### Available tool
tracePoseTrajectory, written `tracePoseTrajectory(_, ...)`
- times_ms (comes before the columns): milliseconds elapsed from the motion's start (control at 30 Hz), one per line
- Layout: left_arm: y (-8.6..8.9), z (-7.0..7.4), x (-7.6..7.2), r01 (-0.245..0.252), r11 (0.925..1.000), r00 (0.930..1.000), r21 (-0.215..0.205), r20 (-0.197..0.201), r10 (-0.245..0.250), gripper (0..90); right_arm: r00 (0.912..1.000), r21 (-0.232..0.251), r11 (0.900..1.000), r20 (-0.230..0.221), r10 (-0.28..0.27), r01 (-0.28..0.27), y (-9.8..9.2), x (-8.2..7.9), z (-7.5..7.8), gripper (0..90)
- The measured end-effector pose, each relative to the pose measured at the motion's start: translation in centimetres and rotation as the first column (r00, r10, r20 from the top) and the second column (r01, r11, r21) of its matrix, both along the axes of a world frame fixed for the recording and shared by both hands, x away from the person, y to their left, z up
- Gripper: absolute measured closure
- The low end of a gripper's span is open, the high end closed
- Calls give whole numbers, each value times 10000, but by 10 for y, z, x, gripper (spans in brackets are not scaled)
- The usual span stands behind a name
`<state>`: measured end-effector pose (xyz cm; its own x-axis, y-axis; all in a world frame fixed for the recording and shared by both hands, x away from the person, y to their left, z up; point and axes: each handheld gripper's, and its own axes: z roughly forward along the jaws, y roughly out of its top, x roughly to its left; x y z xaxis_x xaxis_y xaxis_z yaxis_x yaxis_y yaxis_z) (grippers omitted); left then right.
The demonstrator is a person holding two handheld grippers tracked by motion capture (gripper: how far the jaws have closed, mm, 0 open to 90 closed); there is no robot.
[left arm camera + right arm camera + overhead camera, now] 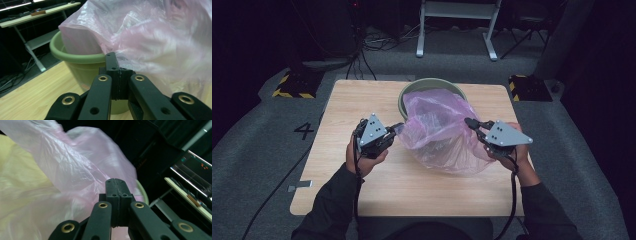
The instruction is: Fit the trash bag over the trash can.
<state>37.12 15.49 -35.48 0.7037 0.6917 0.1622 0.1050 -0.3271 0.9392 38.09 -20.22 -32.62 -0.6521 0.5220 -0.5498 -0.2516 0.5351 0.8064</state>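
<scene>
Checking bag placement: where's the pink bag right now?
High view: the pink bag sits mid-table, draped over the green pot, stretched between the left gripper and right gripper.

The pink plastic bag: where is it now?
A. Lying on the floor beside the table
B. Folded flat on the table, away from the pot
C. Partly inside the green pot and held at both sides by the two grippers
C: the pink plastic bag spills out of the green pot, with the left gripper and the right gripper each pinching an edge.
</scene>
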Motion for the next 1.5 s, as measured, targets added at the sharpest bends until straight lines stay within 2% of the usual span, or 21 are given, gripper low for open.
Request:
tracePoseTrajectory(167,7,2,5,-139,9999,9999,-14,6,139,899,9986,481,9985,-486,-219,242,-4,19,13,900)
tracePoseTrajectory(267,12,3,9,-265,9995,9996,-160,-60,264,899,9943,811,9949,-932,-518,594,-4,39,23,900)
tracePoseTrajectory(300,14,3,11,-337,9993,9994,-134,-55,337,899,9943,811,9949,-932,-518,594,-4,39,23,900)
tracePoseTrajectory(333,17,3,16,-418,9989,9991,-189,-121,415,899,9896,805,9937,-1270,-671,777,-3,50,27,900)
tracePoseTrajectory(400,21,3,21,-567,9982,9983,-214,-167,564,899,9846,928,9913,-1565,-778,931,-3,61,29,900)
tracePoseTrajectory(533,27,4,30,-667,9966,9975,-483,-261,655,899,9776,933,9887,-1859,-989,1177,-4,76,27,900)
tracePoseTrajectory(600,29,4,38,-704,9959,9972,-572,-307,688,899,9680,1232,9840,-2312,-974,1284,-7,89,25,900)
tracePoseTrajectory(633,29,4,38,-704,9959,9972,-572,-307,688,899,9680,1232,9840,-2312,-974,1284,-7,89,25,900)
tracePoseTrajectory(700,28,4,44,-821,9960,9965,-342,-212,814,899,9589,1493,9786,-2663,-982,1416,-8,101,20,900)
tracePoseTrajectory(900,29,-1,68,-1036,9936,9936,-451,-509,1012,899,9390,1783,9679,-3253,-1119,1771,-8,121,9,900)
tracePoseTrajectory(967,29,-5,78,-1162,9920,9918,-501,-599,1131,899,9239,2167,9540,-3642,-1178,2071,-12,130,4,900)
tracePoseTrajectory(1000,29,-7,83,-1172,9918,9913,-505,-668,1137,899,9191,2267,9502,-3762,-1171,2138,-14,133,3,900)
tracePoseTrajectory(1033,29,-7,83,-1172,9918,9913,-505,-668,1137,899,9191,2267,9502,-3762,-1171,2138,-14,133,3,900)
tracePoseTrajectory(1067,29,-12,92,-1342,9899,9879,-445,-847,1301,899,9050,2436,9393,-4059,-1276,2417,-17,139,-1,900)
tracePoseTrajectory(1100,29,-12,92,-1342,9899,9879,-445,-847,1301,899,9050,2436,9393,-4059,-1276,2417,-17,139,-1,900)
tracePoseTrajectory(1133,29,-15,97,-1384,9887,9864,-571,-975,1325,899,8911,2531,9293,-4314,-1407,2692,-20,146,-5,900)
tracePoseTrajectory(1167,30,-17,103,-1408,9878,9851,-671,-1088,1330,899,8911,2531,9293,-4314,-1407,2692,-20,146,-5,900)
tracePoseTrajectory(1267,31,-27,120,-1440,9847,9815,-978,-1410,1295,899,8702,2669,9162,-4703,-1468,2988,-24,156,-12,900)
tracePoseTrajectory(1367,28,-32,126,-1445,9854,9810,-903,-1437,1307,899,8637,2617,9167,-4821,-1470,3020,-23,158,-16,900)
tracePoseTrajectory(1467,28,-31,125,-1402,9843,9820,-1069,-1422,1245,899,8661,2470,9222,-4762,-1518,2975,-23,157,-16,900)
tracePoseTrajectory(1500,29,-31,122,-1381,9848,9834,-1057,-1329,1236,899,8712,2484,9253,-4694,-1439,2866,-24,154,-14,900)
